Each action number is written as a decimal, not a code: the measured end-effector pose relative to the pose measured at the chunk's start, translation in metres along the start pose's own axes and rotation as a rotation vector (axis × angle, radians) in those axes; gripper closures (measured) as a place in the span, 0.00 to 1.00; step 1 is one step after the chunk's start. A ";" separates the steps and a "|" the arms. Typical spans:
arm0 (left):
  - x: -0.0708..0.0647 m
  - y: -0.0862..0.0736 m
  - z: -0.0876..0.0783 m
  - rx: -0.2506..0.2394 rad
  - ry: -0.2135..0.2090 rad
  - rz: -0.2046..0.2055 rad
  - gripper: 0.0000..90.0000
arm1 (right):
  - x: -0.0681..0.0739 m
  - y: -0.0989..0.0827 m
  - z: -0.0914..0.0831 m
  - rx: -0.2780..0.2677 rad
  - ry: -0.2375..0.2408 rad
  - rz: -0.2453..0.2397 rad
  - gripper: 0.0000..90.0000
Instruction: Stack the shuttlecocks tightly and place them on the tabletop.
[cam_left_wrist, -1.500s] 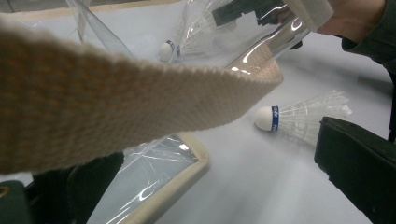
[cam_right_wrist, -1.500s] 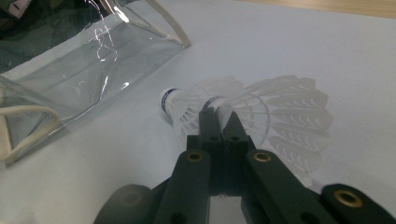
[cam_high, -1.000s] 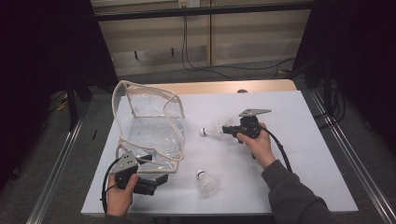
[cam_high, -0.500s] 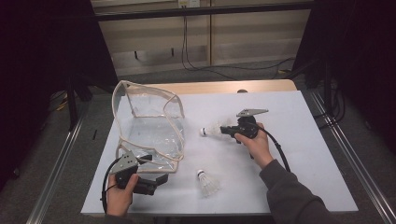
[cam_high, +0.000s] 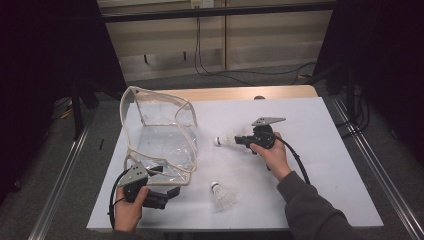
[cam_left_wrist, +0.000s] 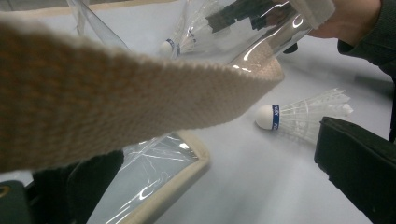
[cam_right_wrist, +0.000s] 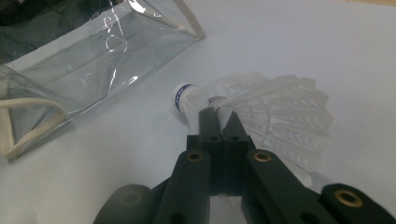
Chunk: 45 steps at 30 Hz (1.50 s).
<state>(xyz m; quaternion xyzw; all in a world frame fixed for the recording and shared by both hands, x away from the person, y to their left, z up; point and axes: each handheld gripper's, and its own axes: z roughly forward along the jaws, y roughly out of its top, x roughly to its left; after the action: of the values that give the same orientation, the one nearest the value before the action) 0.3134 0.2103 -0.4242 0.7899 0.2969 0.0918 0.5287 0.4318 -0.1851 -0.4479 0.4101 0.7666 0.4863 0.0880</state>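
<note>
The right gripper's fingers are pinched together on a shuttlecock, gripping it where the feather skirt meets the white cork nose, which points toward the clear plastic bag just beside it. That shuttlecock hangs just above the white surface, near the bag's side wall.

The left gripper sits at the bag's near corner, with the woven cream edging lying between its fingers; they stand apart and press on nothing, so the bag's mouth isn't really held.

A second shuttlecock lies loose on the surface between the two hands.

To load well, I'd first close the left fingers on the edging and lift it so the mouth gapes, then bring the held shuttlecock in nose-first over the rim. Keep the pinch light, since feathers crush easily.
</note>
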 end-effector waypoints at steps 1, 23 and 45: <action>0.000 0.000 0.000 0.000 0.000 -0.001 0.01 | 0.001 0.000 0.000 0.001 0.000 0.000 1.00; 0.000 0.000 0.000 -0.001 0.002 -0.001 0.01 | 0.004 -0.001 0.003 0.005 0.011 -0.002 1.00; 0.000 0.000 0.000 0.002 0.001 -0.002 0.01 | 0.004 -0.002 0.004 -0.008 0.027 0.023 1.00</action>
<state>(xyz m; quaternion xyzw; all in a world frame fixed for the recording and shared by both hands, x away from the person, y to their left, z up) 0.3131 0.2101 -0.4241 0.7901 0.2981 0.0915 0.5277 0.4302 -0.1800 -0.4501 0.4119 0.7611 0.4957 0.0736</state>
